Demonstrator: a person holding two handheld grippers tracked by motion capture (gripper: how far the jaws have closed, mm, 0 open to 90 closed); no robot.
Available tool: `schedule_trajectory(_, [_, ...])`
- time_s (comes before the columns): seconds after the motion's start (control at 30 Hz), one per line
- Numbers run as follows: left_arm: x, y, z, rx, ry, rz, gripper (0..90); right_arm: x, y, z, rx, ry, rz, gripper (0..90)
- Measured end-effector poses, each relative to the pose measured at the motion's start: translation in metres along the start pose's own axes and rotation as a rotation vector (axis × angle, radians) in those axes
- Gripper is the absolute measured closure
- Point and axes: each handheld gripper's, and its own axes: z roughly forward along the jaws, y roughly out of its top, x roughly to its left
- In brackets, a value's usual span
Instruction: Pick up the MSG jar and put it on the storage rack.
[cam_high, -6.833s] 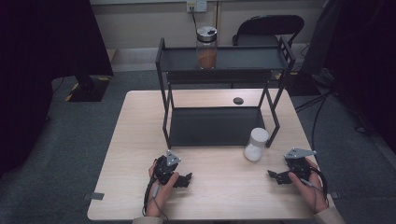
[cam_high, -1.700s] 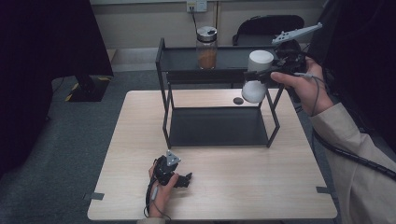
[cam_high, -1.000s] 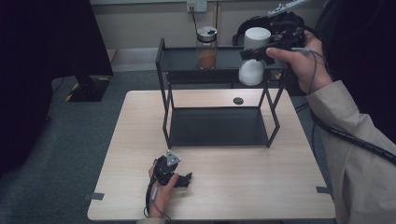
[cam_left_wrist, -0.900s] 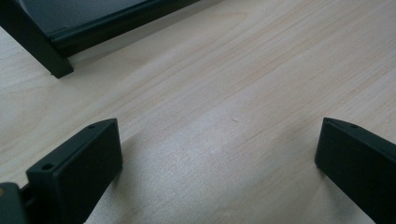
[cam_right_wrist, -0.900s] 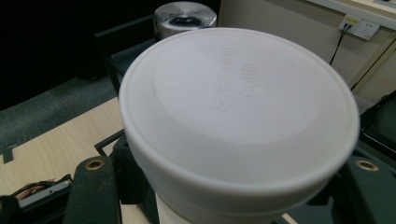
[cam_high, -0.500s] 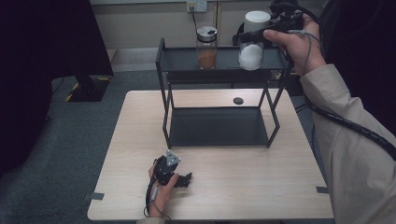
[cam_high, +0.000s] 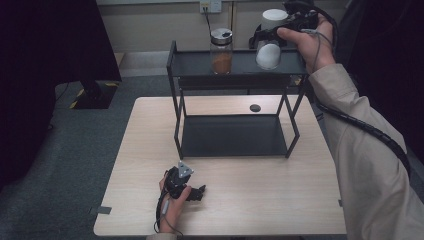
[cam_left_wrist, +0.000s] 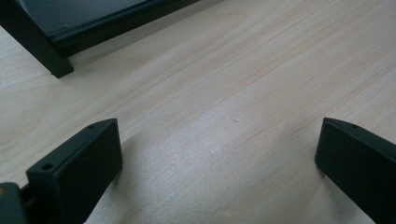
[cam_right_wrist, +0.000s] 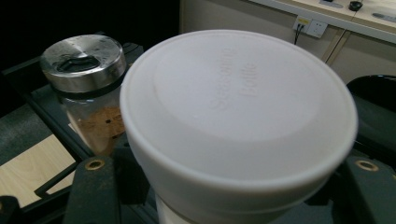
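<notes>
My right gripper (cam_high: 270, 36) is shut on a white seasoning bottle (cam_high: 270, 41) with a white lid (cam_right_wrist: 238, 105), held over the right end of the black rack's top shelf (cam_high: 240, 64). I cannot tell whether the bottle's base touches the shelf. A glass spice jar (cam_high: 221, 51) with a metal lid (cam_right_wrist: 82, 56) and brown powder stands on that shelf to its left. My left gripper (cam_high: 200, 192) rests open on the table (cam_high: 250, 195) near the front edge, its black fingers (cam_left_wrist: 77, 170) wide apart over bare wood.
The black two-tier rack stands at the table's back, its lower shelf (cam_high: 232, 135) bare. A small dark disc (cam_high: 255, 107) lies on the table behind the rack. A dark chair (cam_right_wrist: 373, 102) and a wall socket (cam_high: 210, 5) are beyond the table.
The right gripper picked the white bottle up from the table, carried it up and back, and now holds it lower, at the top shelf's right end. The left gripper has not moved.
</notes>
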Motion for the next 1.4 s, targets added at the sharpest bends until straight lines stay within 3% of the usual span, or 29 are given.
schedule_trajectory(0.73, [-0.001, -0.001, 0.000, -0.002, 0.005, -0.008, 0.0, 0.001, -0.001, 0.023, 0.010, 0.011, 0.024, 34.0])
schedule_trajectory(1.07, [-0.002, -0.001, 0.000, -0.003, 0.007, -0.011, 0.0, -0.006, -0.006, 0.026, -0.004, 0.031, 0.039, 33.8])
schedule_trajectory(1.4, [-0.003, -0.001, 0.000, -0.003, 0.009, -0.012, 0.0, -0.003, -0.008, 0.026, -0.012, 0.027, 0.043, 33.0])
